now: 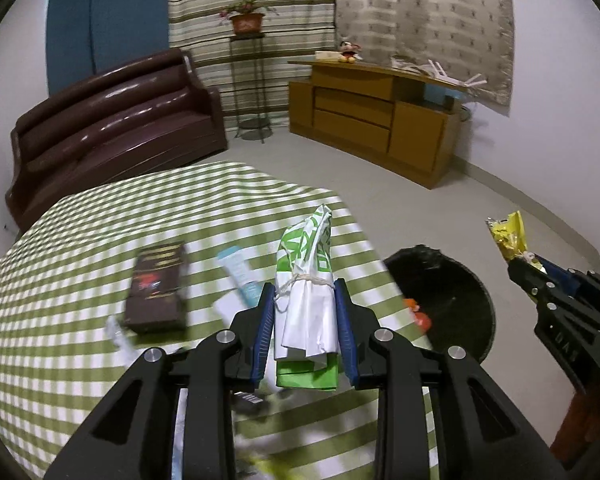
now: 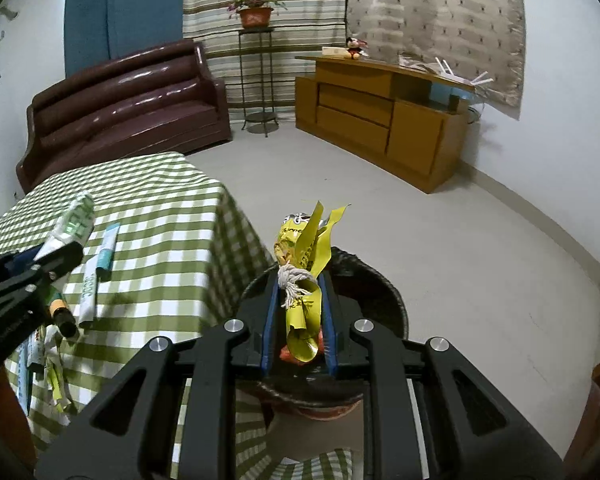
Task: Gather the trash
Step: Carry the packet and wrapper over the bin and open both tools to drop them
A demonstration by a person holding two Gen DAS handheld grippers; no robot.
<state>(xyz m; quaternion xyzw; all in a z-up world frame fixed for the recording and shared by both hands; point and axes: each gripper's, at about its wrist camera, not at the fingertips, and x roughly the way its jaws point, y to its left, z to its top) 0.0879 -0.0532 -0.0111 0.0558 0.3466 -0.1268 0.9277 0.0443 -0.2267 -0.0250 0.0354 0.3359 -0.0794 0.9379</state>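
Over a desk (image 1: 80, 240) covered with a green-and-white checked cloth, the left gripper (image 1: 305, 300) had its jaws closed on a green-and-white wrapper (image 1: 306, 280), a folded bundle tied round the middle with white string. The wrapper stood upright between the blue pads, its top poking above them. On the cloth beyond it lay a dark brown box (image 1: 156, 288) and a pale blue-and-white tube (image 1: 240, 272), both blurred. More scraps of paper littered the near part of the desk, too smeared to tell apart.

To the right, past the desk's edge, a round black bin (image 2: 380, 296) stood on the pale floor, with something orange inside it. The right gripper (image 2: 300, 296) was over the bin's opening, its jaws narrow and clamped on a crumpled yellow wrapper (image 2: 304, 256), also tied with white string. The yellow wrapper's loose ends stuck up above the pads. Seen from the left wrist, that gripper (image 1: 518, 264) and its yellow wrapper (image 1: 508, 236) were to the right of the bin.

Farther back, a dark red sofa (image 1: 112, 120) sat against the wall, next to a potted plant (image 1: 246, 20) on a thin metal stand. A wooden cabinet (image 1: 380, 120) stood to the right of that, under patterned curtains.
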